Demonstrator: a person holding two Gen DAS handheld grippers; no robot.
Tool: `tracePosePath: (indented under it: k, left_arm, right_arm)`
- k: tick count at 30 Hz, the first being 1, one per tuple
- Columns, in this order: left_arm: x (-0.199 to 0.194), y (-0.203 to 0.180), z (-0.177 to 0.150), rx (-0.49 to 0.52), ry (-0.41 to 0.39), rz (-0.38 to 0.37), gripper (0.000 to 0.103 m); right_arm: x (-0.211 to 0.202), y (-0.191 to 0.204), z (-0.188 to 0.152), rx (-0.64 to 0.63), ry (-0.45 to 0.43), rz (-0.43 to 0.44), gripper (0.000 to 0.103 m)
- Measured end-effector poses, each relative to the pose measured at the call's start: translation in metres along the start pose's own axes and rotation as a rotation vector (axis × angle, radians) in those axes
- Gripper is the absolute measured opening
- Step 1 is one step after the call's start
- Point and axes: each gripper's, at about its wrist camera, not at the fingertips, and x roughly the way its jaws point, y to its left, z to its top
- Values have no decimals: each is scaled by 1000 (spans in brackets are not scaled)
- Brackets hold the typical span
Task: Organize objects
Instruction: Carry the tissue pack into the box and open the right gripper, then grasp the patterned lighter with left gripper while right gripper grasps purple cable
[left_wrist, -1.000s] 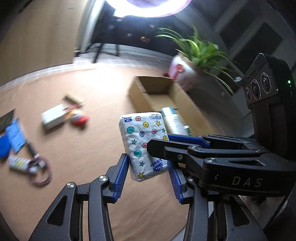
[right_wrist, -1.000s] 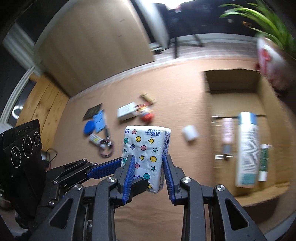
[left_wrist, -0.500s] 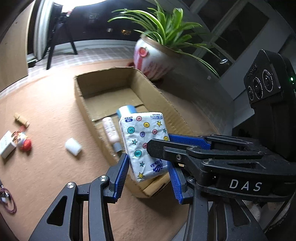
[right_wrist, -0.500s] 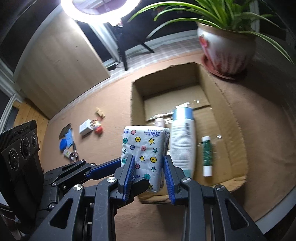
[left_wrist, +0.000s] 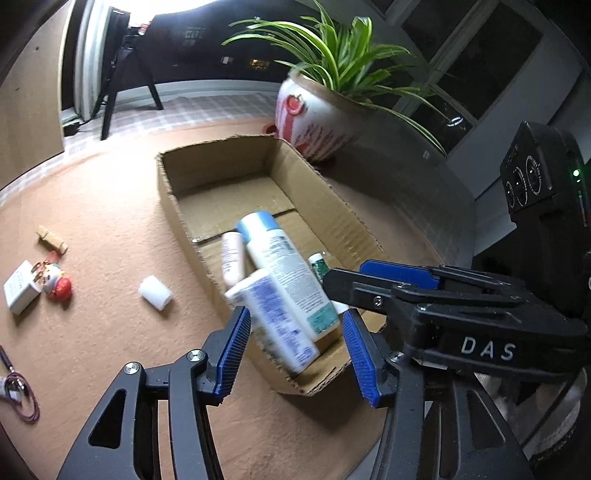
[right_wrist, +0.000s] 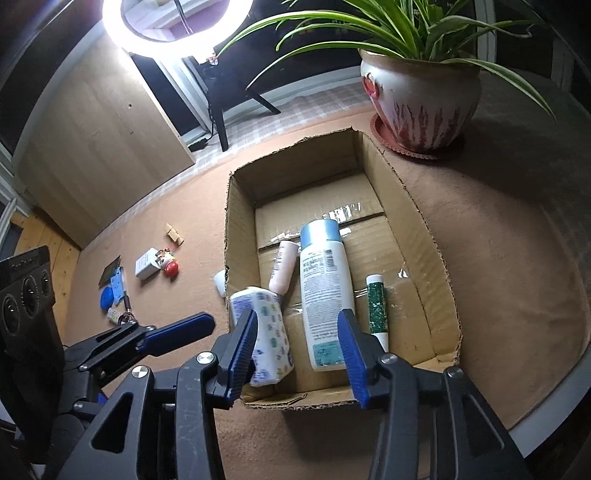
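Above the near end of the box (right_wrist: 413, 221), both grippers, left (left_wrist: 295, 354) and right (right_wrist: 295, 354), are being held wide open; the tissue pack (right_wrist: 264, 336), blurred, is lying tilted at the box's near-left corner beside the bottle (right_wrist: 325, 291).

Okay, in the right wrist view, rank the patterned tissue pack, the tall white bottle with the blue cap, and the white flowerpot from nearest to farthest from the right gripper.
1. Patterned tissue pack: against the right gripper's left finger, at the box's near end.
2. Tall white bottle with blue cap: lying mid-box, just ahead.
3. White flowerpot: beyond the box, far right.
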Motion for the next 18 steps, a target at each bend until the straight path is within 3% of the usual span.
tracePosePath:
  k: [8,18]
  left_arm:
    - [-38,35,-14,-60,-41,38,56]
    - [-99,132,-42,-209,-84,157,56]
  right_arm:
    - [2,27,1,-46,-23,19,42]
    - [27,105,-2,-188,7,99,42]
